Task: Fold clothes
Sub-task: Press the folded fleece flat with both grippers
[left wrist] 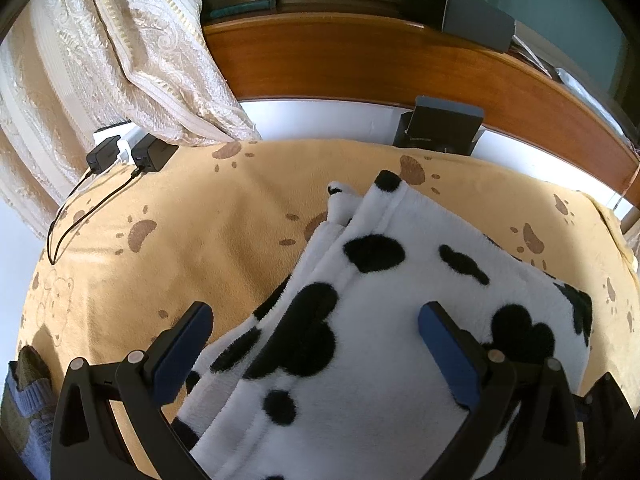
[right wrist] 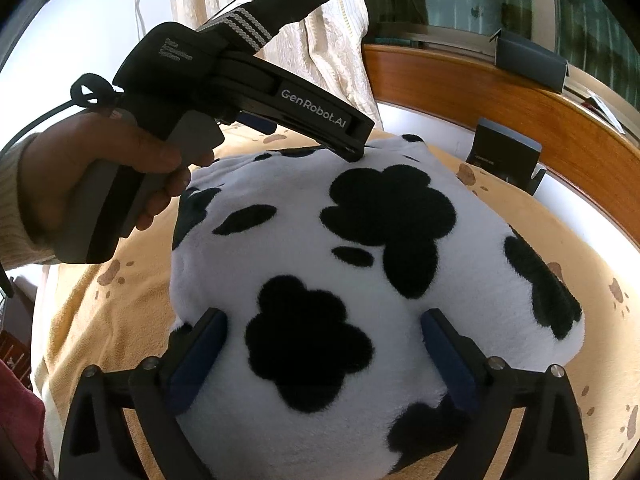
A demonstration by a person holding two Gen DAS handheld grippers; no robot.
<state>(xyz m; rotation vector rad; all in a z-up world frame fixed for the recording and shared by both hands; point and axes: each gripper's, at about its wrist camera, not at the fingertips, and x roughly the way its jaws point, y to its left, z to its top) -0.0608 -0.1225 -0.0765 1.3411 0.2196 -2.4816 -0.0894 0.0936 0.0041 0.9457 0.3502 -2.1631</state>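
Note:
A white fleece garment with black cow spots (left wrist: 360, 280) lies folded on a tan paw-print blanket (left wrist: 180, 240). In the left wrist view its layered edges run up the left side. My left gripper (left wrist: 316, 332) is open just above it; one blue-padded finger hangs over the blanket, the other over the fleece. In the right wrist view the garment (right wrist: 360, 248) fills the middle as a rounded bundle. My right gripper (right wrist: 324, 344) is open, its fingers straddling the near part. A hand (right wrist: 100, 176) holds the left gripper (right wrist: 352, 152), whose tips touch the garment's far edge.
Two black chargers (left wrist: 128, 156) with cables lie at the blanket's far left, below a cream curtain (left wrist: 120, 60). A dark box (left wrist: 440, 128) stands behind the blanket against a curved wooden board (left wrist: 400, 64). Another box (left wrist: 460, 12) rests on the board's top.

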